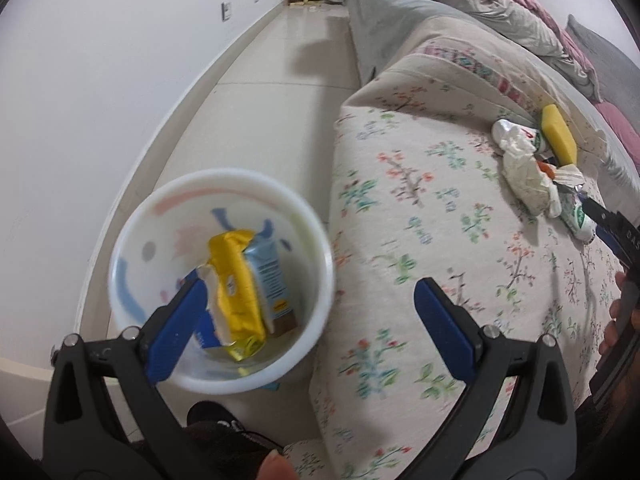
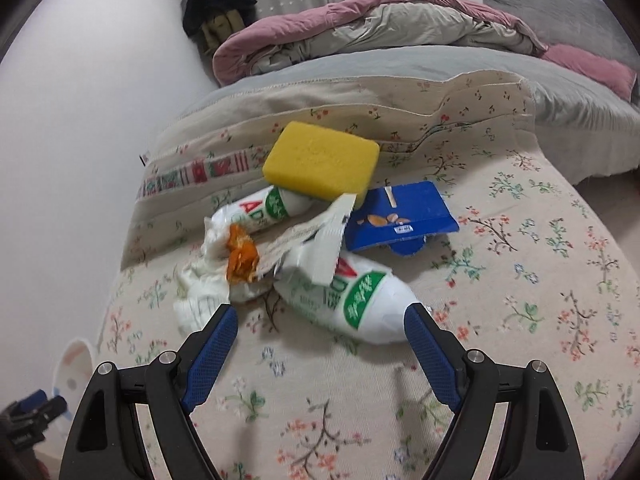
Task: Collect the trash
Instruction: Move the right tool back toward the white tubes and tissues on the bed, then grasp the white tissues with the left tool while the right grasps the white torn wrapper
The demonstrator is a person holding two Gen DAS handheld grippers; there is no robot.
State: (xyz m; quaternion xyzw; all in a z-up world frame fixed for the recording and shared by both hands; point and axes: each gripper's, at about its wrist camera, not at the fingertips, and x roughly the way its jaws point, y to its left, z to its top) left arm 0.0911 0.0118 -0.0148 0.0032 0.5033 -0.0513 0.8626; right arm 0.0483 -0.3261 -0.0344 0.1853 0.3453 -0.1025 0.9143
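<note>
Trash pile (image 2: pixel 304 248) on floral bedspread (image 2: pixel 500 280): two white-green AD bottles, yellow sponge (image 2: pixel 320 162), blue almond carton (image 2: pixel 404 216), crumpled tissue (image 2: pixel 200 292), orange peel (image 2: pixel 240 260), torn wrapper. White bin (image 1: pixel 220 280) on floor beside bedspread, holds yellow packet (image 1: pixel 236 292), light-blue carton (image 1: pixel 272 280). Left gripper (image 1: pixel 308 312) wide open over bin, empty. Right gripper (image 2: pixel 320 332) wide open, empty, near bottle (image 2: pixel 352 300) lying between its fingers.
</note>
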